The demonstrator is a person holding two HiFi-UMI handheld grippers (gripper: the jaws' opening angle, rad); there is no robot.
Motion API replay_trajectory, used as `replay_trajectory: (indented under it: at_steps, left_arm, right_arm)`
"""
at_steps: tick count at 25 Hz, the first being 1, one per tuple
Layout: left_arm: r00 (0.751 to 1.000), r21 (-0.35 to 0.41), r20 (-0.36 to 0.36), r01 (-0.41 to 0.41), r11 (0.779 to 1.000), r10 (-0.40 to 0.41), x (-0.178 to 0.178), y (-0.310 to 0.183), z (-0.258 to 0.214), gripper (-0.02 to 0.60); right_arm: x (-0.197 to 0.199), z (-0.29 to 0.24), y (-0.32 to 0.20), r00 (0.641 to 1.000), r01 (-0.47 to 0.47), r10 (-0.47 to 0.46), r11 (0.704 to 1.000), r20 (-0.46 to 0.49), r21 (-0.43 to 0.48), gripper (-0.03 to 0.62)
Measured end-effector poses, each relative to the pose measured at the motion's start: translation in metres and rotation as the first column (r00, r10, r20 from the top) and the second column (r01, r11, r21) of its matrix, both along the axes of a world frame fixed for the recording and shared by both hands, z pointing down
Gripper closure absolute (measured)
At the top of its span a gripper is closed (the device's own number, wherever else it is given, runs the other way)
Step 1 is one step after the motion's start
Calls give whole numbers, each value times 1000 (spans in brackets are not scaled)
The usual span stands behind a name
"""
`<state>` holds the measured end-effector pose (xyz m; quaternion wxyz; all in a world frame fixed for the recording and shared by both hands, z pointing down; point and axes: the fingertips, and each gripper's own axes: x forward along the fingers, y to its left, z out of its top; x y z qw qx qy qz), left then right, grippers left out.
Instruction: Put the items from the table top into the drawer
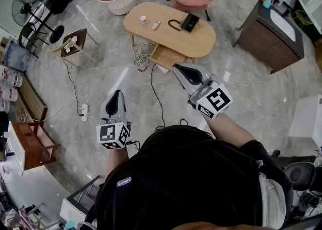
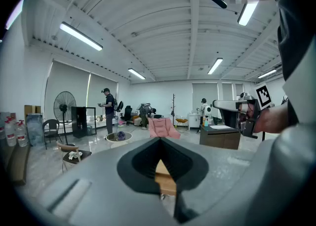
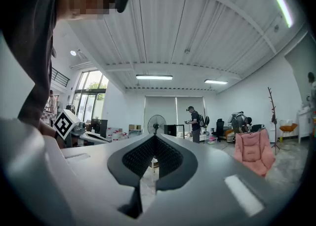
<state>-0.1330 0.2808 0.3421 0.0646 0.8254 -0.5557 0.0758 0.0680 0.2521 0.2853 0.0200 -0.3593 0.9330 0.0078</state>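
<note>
A person stands well back from the oval wooden worktop (image 1: 201, 43), left tool (image 1: 116, 94) and right tool (image 1: 180, 69) both clenched, empty. A black box (image 1: 190, 22), remote (image 1: 156, 24) and small white container (image 1: 143, 19) lie on it, above its open drawer (image 1: 163, 58).

Bright, even indoor light, sharp through most of the room.
Lit from above by ceiling strip lights (image 2: 81, 36), with daylight from tall windows (image 3: 91, 96); streaky glare on the glossy floor (image 1: 121, 80), shadows soft and faint. Heavily bowed at the edges, black-cornered in both gripper views, nearest foreground soft.
</note>
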Motion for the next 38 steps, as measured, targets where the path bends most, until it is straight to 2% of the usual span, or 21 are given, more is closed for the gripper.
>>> replay_trajectory:
  at_steps: [10,17,19,31,38]
  left_arm:
    - [1000,-20,-11,2,1000,-2,-13,9,14,581]
    - [999,-21,-33,19,1000,-19,-43,16,22,581]
    - [999,-18,-35,31,999,-32,-57,17,25,576]
    - [999,-4,-16,52,999,-52,-126,16,26,445]
    - [999,-40,6,38,998,-38,-137,5,40,407]
  right_arm:
    - [-1,13,12,999,-30,30,999,-24,-14,565]
    - [8,18,26,995,-98,98,995,-22,16,561]
    - [10,25,26,992,-126,126,992,-21,0,515]
    - [-21,42,33,985,-168,166,985,-47,-35,461]
    - [-27,53,26,984,-172,169,984,-51,-53,454]
